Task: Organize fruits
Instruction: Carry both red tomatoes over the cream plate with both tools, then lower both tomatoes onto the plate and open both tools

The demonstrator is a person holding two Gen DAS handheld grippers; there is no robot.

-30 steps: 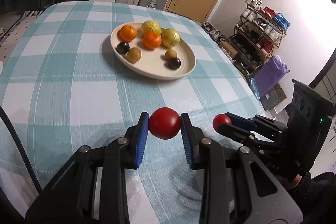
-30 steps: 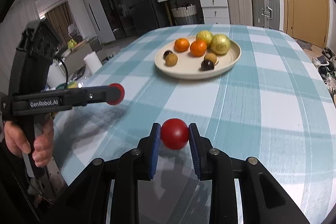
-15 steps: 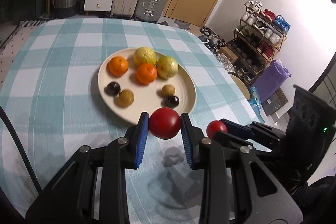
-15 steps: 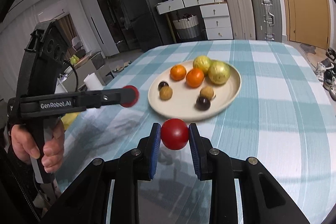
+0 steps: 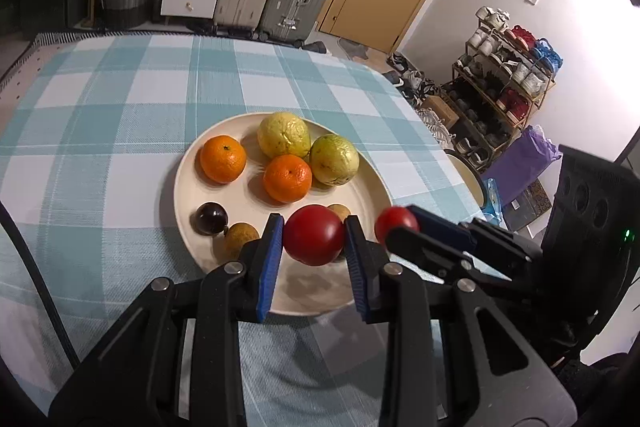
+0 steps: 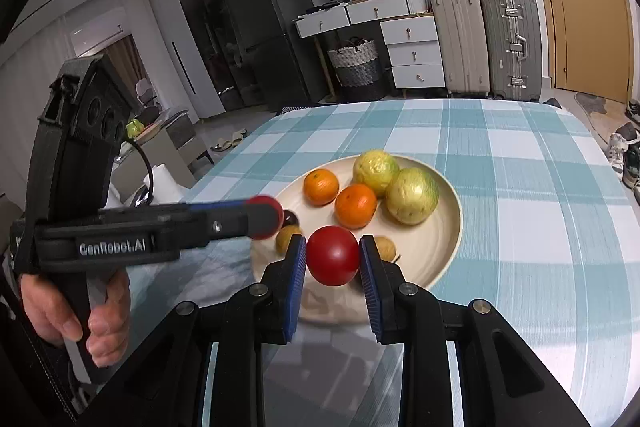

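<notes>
Over near rim of plate (image 5: pixel 182 187), left wrist view: left gripper (image 5: pixel 314 239) clamps red tomato (image 5: pixel 314 233) at widest girth; smooth, probably soft, bruisable.

Right wrist view: right gripper (image 6: pixel 333 259) pinches second tomato (image 6: pixel 333 255) likewise, over plate edge.

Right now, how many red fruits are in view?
2. One red fruit is clamped in the left gripper, the other red fruit in the right gripper, both above the plate's near edge.
</notes>
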